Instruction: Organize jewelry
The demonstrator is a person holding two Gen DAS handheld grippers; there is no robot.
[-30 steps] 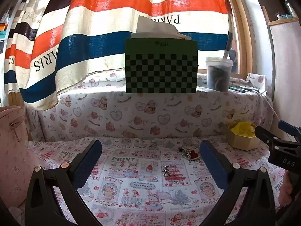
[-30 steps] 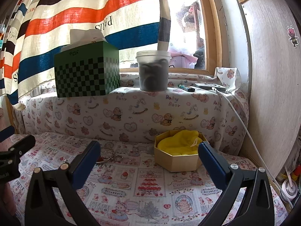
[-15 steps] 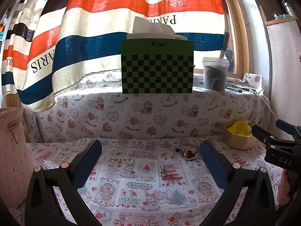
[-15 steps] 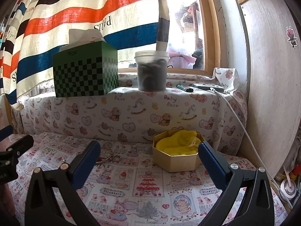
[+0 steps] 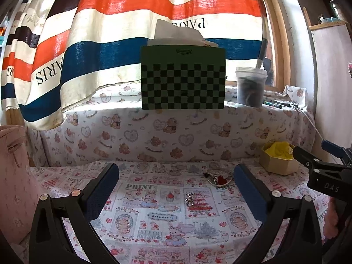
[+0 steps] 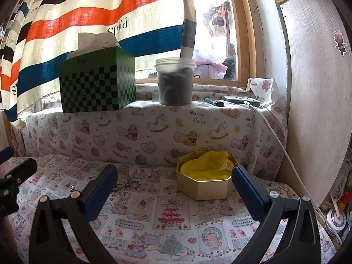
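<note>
- A pink bag (image 5: 13, 176) is standing at the far left edge of the left wrist view
- A striped curtain (image 5: 110, 33) is hanging behind, showing mirrored "PARIS" lettering and part of "HERMES" at the top
- The printed tablecloth (image 5: 154, 220) is carrying words such as "PRINT" and "Strawbere"; on the ledge drape, "Baby Bear" is reading clearly in the right wrist view
- The left gripper (image 5: 176, 189) is hanging over the cloth with its 2 blue-padded jaws spread wide, grasping nothing
- A small silver charm (image 5: 189, 198) is lying on the cloth between those jaws
- A green checkered tissue box (image 5: 182, 79) is sitting on the ledge, white tissue poking from its top
- A small dish (image 5: 220, 180) is holding a red heart piece and dark jewelry, just beyond the charm
- A lidded plastic tub (image 6: 175, 81) is holding something dark
- A gold octagonal box (image 6: 204, 181) is holding yellow cloth
- The right gripper (image 6: 175, 189), marked "DAS" on its side in the left wrist view, is spreading its jaws wide, empty, the box showing between them
</note>
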